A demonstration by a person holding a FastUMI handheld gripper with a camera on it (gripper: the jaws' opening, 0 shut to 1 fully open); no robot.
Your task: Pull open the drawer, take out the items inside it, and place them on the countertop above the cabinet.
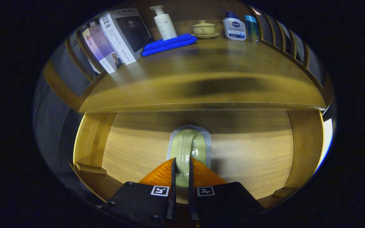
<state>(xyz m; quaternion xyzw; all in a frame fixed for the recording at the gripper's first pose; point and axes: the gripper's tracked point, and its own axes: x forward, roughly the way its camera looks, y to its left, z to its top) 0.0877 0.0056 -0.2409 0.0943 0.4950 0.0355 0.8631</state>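
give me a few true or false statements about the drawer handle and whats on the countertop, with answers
1. The gripper is closed on the green drawer handle. True.
2. The folded blue cloth lies inside the drawer. False: it lies on the countertop, beside the books.
3. A lidded teacup stands between two pump bottles. True.
4. The drawer front has two handles. False: it has one, in the middle.

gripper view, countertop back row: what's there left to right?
Two books → blue cloth → white pump bottle → lidded cup on saucer → white lotion bottle → blue bottle. Below, the claw is shut on the drawer handle.
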